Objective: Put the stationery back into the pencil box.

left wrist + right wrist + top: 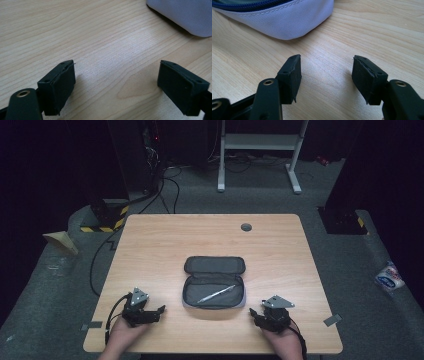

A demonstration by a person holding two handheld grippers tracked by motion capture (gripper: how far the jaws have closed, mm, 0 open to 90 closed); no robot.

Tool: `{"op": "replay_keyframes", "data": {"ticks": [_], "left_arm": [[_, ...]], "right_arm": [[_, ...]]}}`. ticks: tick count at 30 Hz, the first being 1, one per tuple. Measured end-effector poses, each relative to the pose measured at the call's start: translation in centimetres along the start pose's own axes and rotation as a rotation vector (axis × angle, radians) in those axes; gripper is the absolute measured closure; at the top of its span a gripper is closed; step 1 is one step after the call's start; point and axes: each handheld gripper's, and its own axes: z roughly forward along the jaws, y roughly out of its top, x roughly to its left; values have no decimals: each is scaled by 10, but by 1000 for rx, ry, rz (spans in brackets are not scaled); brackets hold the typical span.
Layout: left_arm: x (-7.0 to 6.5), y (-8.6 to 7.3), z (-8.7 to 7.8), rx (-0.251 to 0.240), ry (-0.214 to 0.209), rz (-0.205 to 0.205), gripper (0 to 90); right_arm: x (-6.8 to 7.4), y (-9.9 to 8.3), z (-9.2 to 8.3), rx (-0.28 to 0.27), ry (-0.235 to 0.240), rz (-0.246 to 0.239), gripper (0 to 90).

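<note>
A grey zip pencil case [214, 281] lies unzipped and folded back in the middle of the wooden table [150, 250], with a silver pen [216, 294] resting diagonally in its lower half. My left gripper [159, 312] sits low on the table to the left of the case, open, nothing between its jaws. In the left gripper view the gripper [116, 75] points at bare wood, a corner of the case [185, 15] at the upper right. My right gripper [254, 312] rests to the right of the case, open and empty. The right gripper view has the gripper [326, 67] just short of the case's pale side [287, 17].
A small round grey grommet [246, 227] is set into the table near its far edge. Cables [100, 265] run on the floor to the left, a white frame stand [260, 150] is behind the table, and a white packet [390, 277] lies on the floor at right.
</note>
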Motion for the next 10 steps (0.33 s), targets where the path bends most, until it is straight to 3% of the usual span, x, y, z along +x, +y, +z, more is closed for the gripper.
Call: {"op": "replay_keyframes", "data": {"ticks": [10], "left_arm": [[0, 0, 0, -2, -2, 1, 153]], "right_arm": [[1, 0, 0, 0, -6, 6, 401]]}}
